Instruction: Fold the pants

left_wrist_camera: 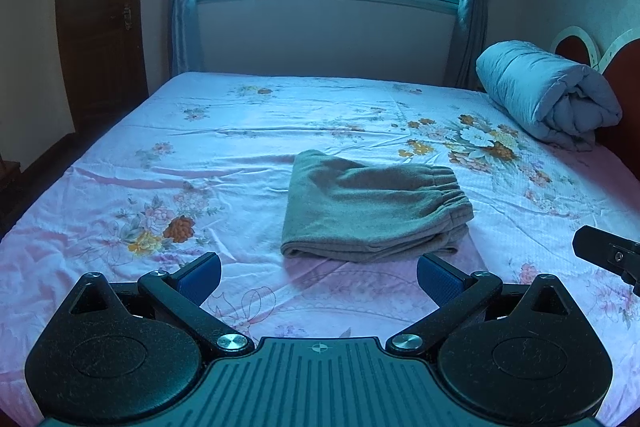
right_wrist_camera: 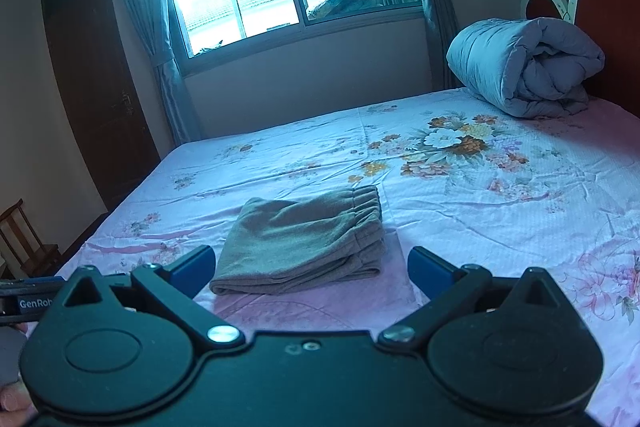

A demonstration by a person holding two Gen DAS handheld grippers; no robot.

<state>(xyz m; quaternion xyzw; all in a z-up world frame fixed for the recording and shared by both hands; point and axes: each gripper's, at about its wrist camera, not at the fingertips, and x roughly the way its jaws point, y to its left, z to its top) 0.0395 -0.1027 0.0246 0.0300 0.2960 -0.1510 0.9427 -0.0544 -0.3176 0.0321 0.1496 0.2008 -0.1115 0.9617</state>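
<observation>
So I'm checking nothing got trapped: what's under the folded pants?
The pants lie folded on the floral bedsheet, which shows all around them. Whatever sits directly beneath or between the layers is covered.

Pants (left_wrist_camera: 372, 209): grey-brown, soft fleece-like fabric, folded into a compact, roughly rectangular stack of several layers. Lying flat near the middle of the bed, toward its near edge. Gathered elastic waistband on the right side; smooth folded edge on the left. Layer edges show along the near side.
</observation>
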